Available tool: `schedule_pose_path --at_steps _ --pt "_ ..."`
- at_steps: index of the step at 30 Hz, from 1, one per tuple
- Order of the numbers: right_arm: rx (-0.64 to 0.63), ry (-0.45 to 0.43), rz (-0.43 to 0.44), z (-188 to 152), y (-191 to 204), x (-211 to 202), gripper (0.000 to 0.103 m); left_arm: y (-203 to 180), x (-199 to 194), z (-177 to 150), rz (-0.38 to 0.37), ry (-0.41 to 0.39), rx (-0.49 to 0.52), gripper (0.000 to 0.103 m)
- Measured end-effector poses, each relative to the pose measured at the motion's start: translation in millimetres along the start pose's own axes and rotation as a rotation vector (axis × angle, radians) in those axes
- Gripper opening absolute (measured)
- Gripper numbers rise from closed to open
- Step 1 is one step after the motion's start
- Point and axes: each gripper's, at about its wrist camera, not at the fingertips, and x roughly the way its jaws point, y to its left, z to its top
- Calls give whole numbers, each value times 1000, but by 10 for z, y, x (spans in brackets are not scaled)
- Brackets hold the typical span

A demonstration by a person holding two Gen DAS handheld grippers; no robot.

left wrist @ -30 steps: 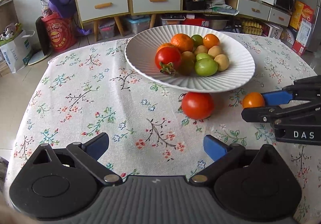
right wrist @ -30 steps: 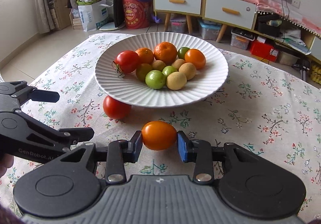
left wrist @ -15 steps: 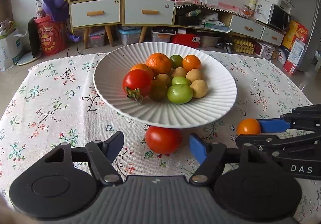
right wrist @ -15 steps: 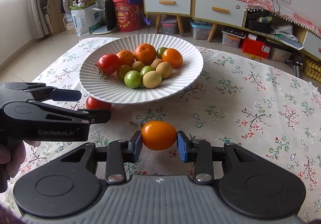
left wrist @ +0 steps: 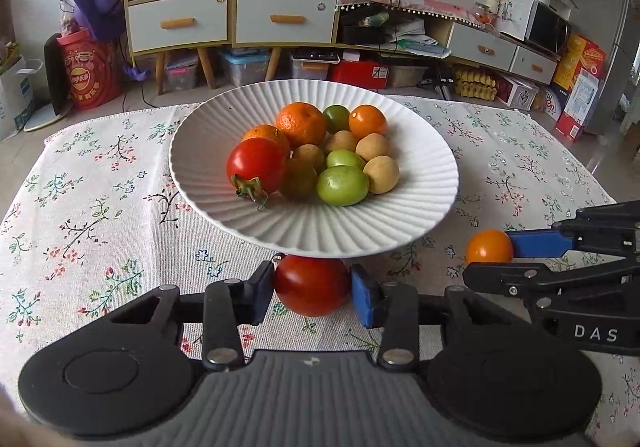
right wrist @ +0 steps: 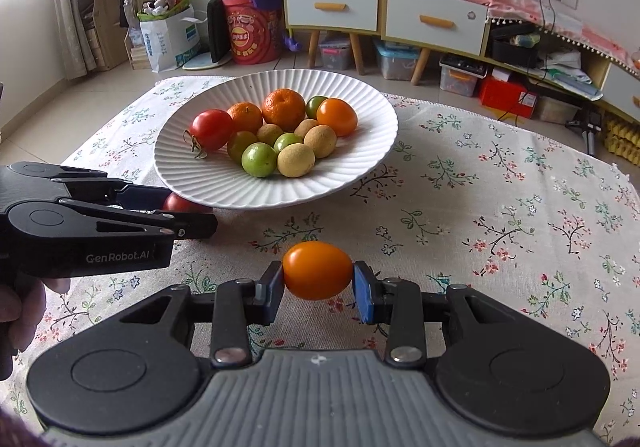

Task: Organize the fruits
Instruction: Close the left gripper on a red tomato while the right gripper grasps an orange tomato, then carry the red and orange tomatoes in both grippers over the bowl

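Observation:
A loose red tomato (left wrist: 311, 283) lies on the floral tablecloth just under the near rim of the white ribbed plate (left wrist: 400, 231). My left gripper (left wrist: 312, 285) is closing around it, and both blue pads touch its sides. In the right wrist view, the same tomato (right wrist: 185, 203) peeks out behind the left gripper (right wrist: 196, 219). My right gripper (right wrist: 318, 281) is shut on a small orange tomato (right wrist: 318, 270), held a little above the cloth. It also shows at the right of the left wrist view as the orange tomato (left wrist: 489, 247). The plate (right wrist: 340, 183) holds several fruits.
Tangerines, green and yellowish fruits and another red tomato (left wrist: 256, 166) fill the plate's middle. The tablecloth (right wrist: 500, 215) spreads to the right of the plate. Cabinets (left wrist: 232, 19), boxes and a red bucket (right wrist: 250, 35) stand on the floor beyond the table's far edge.
The left gripper's jaws have come from wide open to touching the red tomato, which now sits between them. The right gripper has kept its hold on the orange tomato, almost still.

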Motion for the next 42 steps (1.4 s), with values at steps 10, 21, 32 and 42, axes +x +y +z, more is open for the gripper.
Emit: schedule_pose_path --at_steps 10,21,32,42 --pt "-5 -13 0 37 36 -46 34 24 -123 -62 -20 36 12 39" --pt "19 -79 -11 217 70 -138 34 -26 -355 16 -70 -8 6 39" --pt "81 -135 -34 426 -40 -52 34 -57 -226 206 -40 -55 -22 39" --pt "127 -128 -19 515 -106 142 34 -31 -27 282 -33 -45 -96 39"
